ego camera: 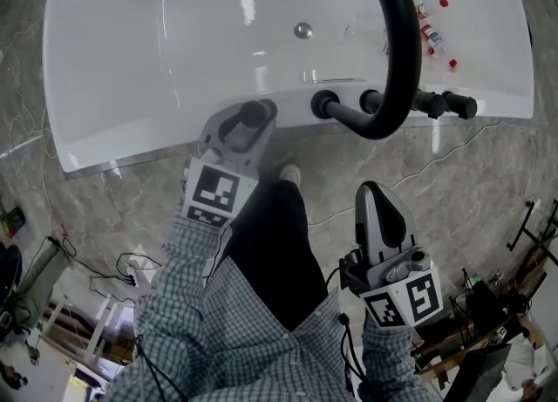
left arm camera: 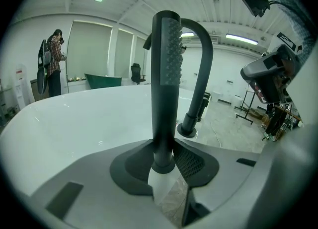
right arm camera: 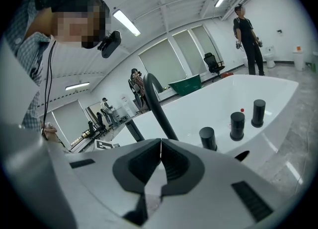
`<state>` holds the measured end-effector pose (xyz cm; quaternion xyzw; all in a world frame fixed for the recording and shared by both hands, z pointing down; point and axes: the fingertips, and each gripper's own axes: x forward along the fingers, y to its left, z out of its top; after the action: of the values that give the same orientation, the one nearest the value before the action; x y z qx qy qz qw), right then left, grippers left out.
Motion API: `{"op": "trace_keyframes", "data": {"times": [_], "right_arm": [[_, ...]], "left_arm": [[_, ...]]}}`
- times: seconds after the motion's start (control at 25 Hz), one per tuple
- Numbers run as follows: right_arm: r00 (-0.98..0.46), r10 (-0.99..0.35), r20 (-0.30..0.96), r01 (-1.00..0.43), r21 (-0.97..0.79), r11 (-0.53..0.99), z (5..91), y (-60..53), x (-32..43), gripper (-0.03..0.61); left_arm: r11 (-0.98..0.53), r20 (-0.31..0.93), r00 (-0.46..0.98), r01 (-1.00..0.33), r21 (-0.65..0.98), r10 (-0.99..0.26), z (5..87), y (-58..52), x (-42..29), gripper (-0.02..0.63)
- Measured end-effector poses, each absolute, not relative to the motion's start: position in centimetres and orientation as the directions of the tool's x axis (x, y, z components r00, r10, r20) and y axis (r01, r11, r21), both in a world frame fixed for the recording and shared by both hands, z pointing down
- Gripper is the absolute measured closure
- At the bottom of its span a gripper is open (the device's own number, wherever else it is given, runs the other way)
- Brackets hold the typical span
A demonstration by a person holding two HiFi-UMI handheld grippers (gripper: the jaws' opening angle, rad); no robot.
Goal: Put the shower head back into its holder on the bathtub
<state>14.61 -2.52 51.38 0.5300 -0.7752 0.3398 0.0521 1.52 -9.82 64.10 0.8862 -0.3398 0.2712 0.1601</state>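
The black stick-shaped shower head (left arm camera: 166, 74) stands upright between the jaws of my left gripper (left arm camera: 165, 166), which is shut on its lower end. In the head view this gripper (ego camera: 248, 119) is at the near rim of the white bathtub (ego camera: 157, 130), left of the black arched faucet spout (ego camera: 397, 51), and only the shower head's round top (ego camera: 254, 112) shows. I cannot tell whether its foot sits in a holder. My right gripper (ego camera: 375, 193) hangs back over the floor, shut on nothing, its jaws (right arm camera: 160, 148) touching.
Black knobs (ego camera: 432, 104) line the tub rim right of the spout. Small red-capped bottles (ego camera: 433, 38) lie on the far rim. The floor (ego camera: 131, 208) is grey marble with loose cables (ego camera: 131, 274) at left. People stand far off in the room (left arm camera: 52, 61).
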Motion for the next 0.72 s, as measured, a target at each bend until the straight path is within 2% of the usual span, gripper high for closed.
{"op": "trace_keyframes", "data": {"times": [0.28, 0.48, 0.72], "right_arm": [[-0.433, -0.789, 0.436, -0.849, -0.49, 0.195, 51.4, -2.0, 14.6, 0.562], [-0.434, -0.792, 0.43, -0.844, -0.501, 0.191, 50.9, -1.7, 14.7, 0.562], [-0.431, -0.795, 0.427, -0.841, -0.509, 0.182, 50.6, -1.5, 14.7, 0.563]], "left_arm": [[-0.709, 0.58, 0.62, -0.698, 0.1, -0.529, 64.1, -9.6, 1.4, 0.495], [-0.739, 0.617, 0.602, -0.672, 0.049, -0.507, 64.2, -9.0, 1.8, 0.495], [-0.736, 0.645, 0.589, -0.674, 0.061, -0.487, 64.4, -8.6, 1.9, 0.495]]}}
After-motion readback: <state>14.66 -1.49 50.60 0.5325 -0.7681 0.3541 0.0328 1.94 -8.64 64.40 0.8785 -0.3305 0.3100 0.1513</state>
